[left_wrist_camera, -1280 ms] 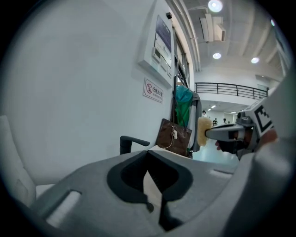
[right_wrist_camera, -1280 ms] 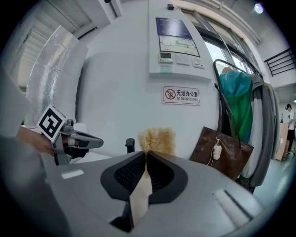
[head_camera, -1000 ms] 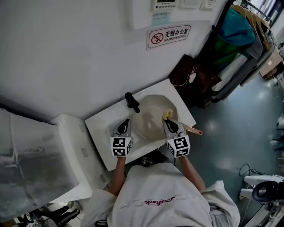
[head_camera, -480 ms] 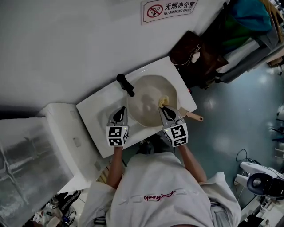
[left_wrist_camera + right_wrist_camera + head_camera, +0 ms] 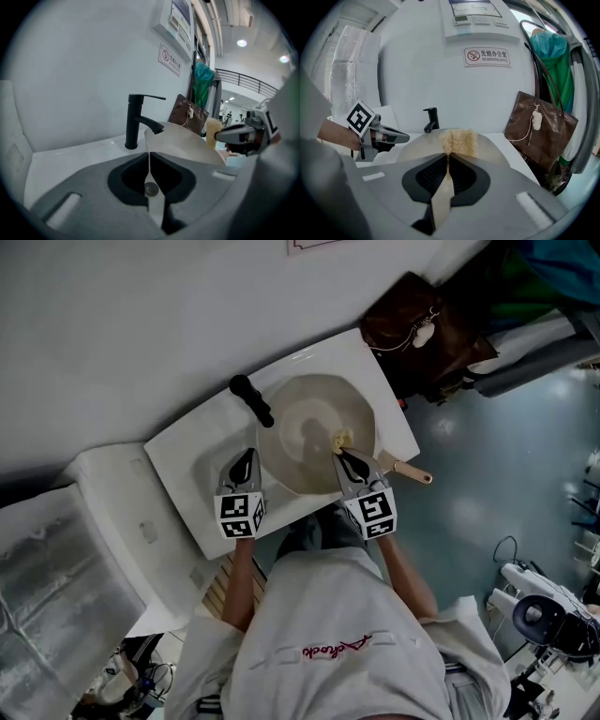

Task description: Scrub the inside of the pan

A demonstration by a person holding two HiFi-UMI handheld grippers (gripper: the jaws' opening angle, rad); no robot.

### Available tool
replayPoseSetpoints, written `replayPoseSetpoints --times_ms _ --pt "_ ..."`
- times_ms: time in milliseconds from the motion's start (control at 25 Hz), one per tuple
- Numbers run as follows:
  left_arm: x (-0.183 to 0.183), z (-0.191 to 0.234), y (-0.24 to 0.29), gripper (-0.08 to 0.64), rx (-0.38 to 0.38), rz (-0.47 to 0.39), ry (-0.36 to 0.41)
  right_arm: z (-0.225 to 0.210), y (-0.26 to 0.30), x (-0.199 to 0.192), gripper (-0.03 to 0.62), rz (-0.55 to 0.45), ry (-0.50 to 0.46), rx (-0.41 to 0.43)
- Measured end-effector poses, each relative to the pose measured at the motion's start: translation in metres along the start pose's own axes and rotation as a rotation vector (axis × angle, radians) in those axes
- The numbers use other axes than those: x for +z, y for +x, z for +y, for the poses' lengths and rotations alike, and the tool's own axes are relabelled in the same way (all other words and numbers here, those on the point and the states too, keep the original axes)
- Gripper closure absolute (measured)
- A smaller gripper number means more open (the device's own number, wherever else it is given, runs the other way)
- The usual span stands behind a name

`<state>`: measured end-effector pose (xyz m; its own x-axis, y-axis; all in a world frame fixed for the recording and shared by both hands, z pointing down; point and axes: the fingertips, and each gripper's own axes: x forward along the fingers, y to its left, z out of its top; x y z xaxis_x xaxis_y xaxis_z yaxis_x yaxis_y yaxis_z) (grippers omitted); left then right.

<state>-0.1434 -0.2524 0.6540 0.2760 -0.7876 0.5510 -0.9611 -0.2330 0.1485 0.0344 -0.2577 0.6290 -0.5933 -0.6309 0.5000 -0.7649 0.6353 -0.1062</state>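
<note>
Left claw (image 5: pixel 245 457) pinched on pan (image 5: pixel 305 418) rim, right claw (image 5: pixel 341 456) squeezing yellow sponge (image 5: pixel 342 439) inside pan, pan in white sink (image 5: pixel 183 451), black tap (image 5: pixel 251 399) behind.

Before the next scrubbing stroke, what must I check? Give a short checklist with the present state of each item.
1. Right gripper shut on the sponge: ok.
2. Left gripper shut on the rim of the pan: ok.
3. Sponge over the pan's inside: ok.
4. Sponge pressed against the pan's surface: cannot tell.
5. Faucet apart from both grippers: ok.
</note>
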Motion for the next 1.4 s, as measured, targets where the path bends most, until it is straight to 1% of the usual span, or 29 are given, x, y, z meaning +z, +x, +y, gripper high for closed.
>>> replayPoseSetpoints --times_ms 80,240,280,400,440,520,680,880,1000,1120,1280,1400 --pt "-0.002 -0.001 0.002 0.514 0.001 0.002 -0.018 -0.001 0.004 -0.002 0.569 0.008 0.003 0.01" --pt "0.0 0.0 0.002 0.495 0.006 -0.008 -0.044 0.003 0.012 -0.002 0.569 0.018 -0.01 0.039" --pt "0.004 -0.001 0.001 0.468 0.003 -0.016 -0.05 0.005 0.014 -0.002 0.569 0.02 -0.016 0.047" --pt "0.014 -0.004 0.003 0.463 0.0 -0.031 -0.046 0.008 0.02 0.0 0.569 0.024 -0.036 0.069" --pt "0.015 -0.004 0.006 0.463 0.0 -0.025 -0.041 0.009 0.022 0.0 0.569 0.027 -0.042 0.075" --pt "0.011 -0.004 0.011 0.439 0.002 -0.001 -0.029 0.012 0.026 -0.001 0.569 0.033 -0.057 0.09" --pt "0.005 -0.003 0.02 0.439 0.009 0.019 -0.026 0.015 0.033 0.001 0.569 0.047 -0.105 0.114" --pt "0.0 -0.005 0.025 0.444 0.013 0.032 -0.022 0.014 0.04 -0.003 0.569 0.092 -0.219 0.125" --pt "0.0 -0.004 0.027 0.481 0.014 0.035 -0.011 0.016 0.045 -0.005 0.569 0.121 -0.297 0.138" --pt "0.0 -0.005 0.027 0.499 0.012 0.033 -0.01 0.018 0.051 -0.007 0.569 0.136 -0.361 0.152" --pt "-0.001 -0.005 0.027 0.502 0.014 0.032 -0.018 0.021 0.06 -0.011 0.569 0.163 -0.452 0.176" --pt "-0.001 -0.005 0.028 0.502 0.012 0.032 -0.017 0.022 0.069 -0.016 0.569 0.197 -0.542 0.192"
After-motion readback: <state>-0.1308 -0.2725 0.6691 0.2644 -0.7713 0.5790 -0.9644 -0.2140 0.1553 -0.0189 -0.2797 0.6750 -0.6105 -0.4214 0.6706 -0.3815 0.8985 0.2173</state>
